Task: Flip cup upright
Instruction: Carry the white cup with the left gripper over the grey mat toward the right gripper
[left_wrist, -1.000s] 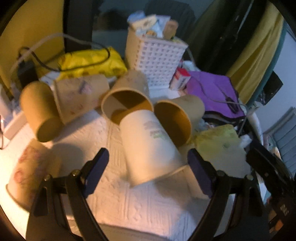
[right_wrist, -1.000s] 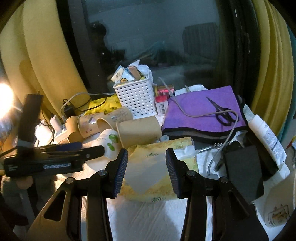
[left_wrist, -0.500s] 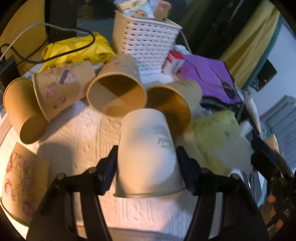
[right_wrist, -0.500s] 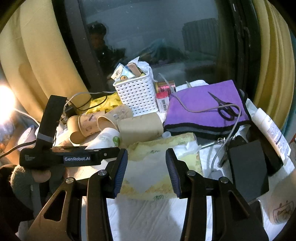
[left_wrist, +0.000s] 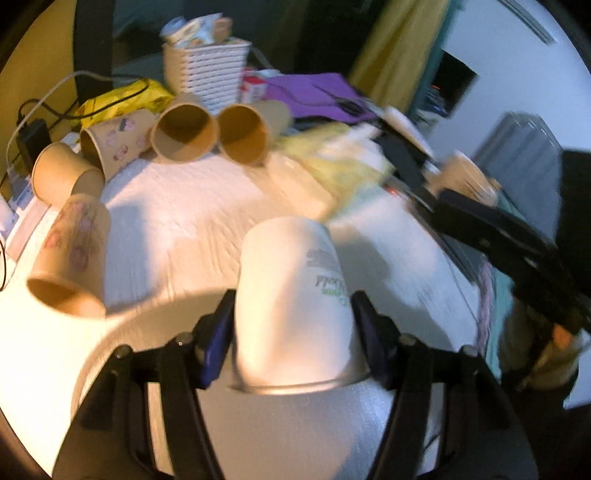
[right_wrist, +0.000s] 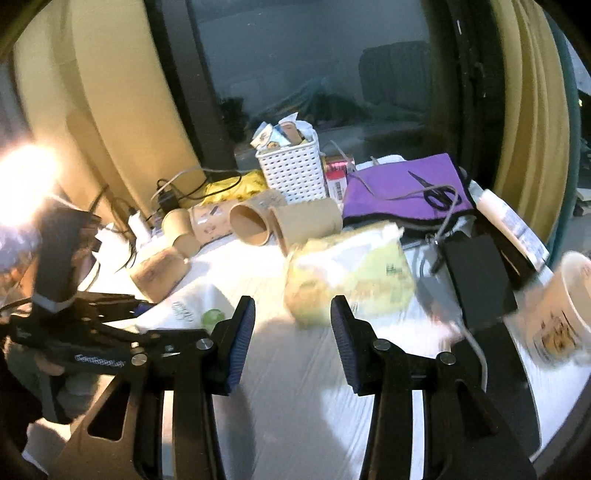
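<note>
My left gripper (left_wrist: 295, 343) is shut on a white paper cup (left_wrist: 291, 310) with green print. The cup is lifted off the white table cover, its closed base pointing away from the camera and its rim toward me. In the right wrist view the same cup (right_wrist: 188, 310) shows at lower left, held by the left gripper (right_wrist: 110, 339). My right gripper (right_wrist: 291, 332) is open and empty above the cover, in front of a yellow-green tissue pack (right_wrist: 351, 277).
Several brown paper cups (left_wrist: 184, 133) lie on their sides at the back, one more (left_wrist: 70, 258) at the left. A white basket (right_wrist: 291, 173), purple cloth with scissors (right_wrist: 406, 188), black box (right_wrist: 476, 277), cables and an upright printed cup (right_wrist: 565, 310) crowd the back and right.
My left gripper closed on the white cup, lifted it out of the cup cluster and pulled it back toward me. The right gripper drifted slightly and stayed open.
</note>
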